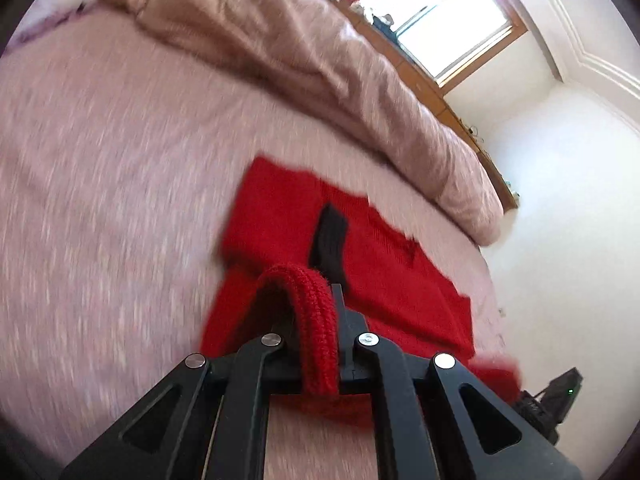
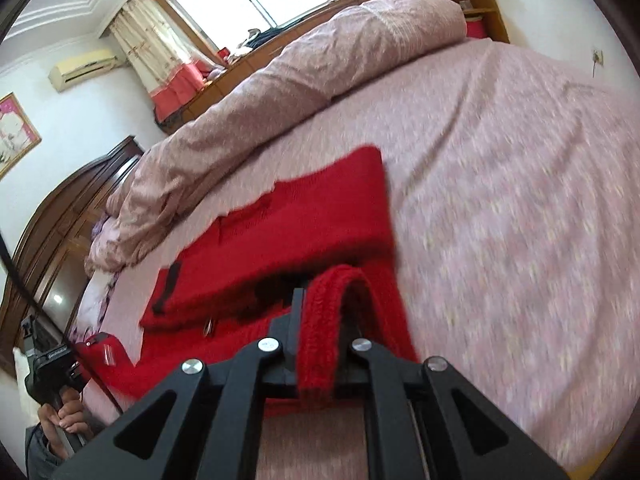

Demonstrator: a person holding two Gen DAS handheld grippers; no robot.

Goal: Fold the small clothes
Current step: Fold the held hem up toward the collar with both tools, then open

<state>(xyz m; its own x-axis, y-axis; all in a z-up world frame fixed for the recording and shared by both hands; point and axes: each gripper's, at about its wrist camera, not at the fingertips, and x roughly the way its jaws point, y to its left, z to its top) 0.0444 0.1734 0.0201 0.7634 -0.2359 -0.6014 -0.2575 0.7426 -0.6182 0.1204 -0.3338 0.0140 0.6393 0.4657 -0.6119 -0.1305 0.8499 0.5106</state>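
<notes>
Garment: 1 red knitted sweater (image 1: pixel 280 216), lay partly folded on the pink bedspread (image 1: pixel 100 160), beside the heaped quilt (image 1: pixel 280 40).
Left tongs (image 1: pixel 308 304): clamped on a ribbed red hem, lifted off the bed.
Right tongs (image 2: pixel 320 300): clamped on another ribbed hem, likewise raised.
Black tab (image 2: pixel 168 286): sat on the folded part; its nature was unclear.
Risk 1: thick knit could slip from the narrow pinch if 1 side were pulled harder.
Risk 2: uneven carrying by the 2 tongs would likely skew the fold line.
Risk 3: dragging could undo the layers already folded.
Blur: both views were smeared, so fine detail was uncertain.
</notes>
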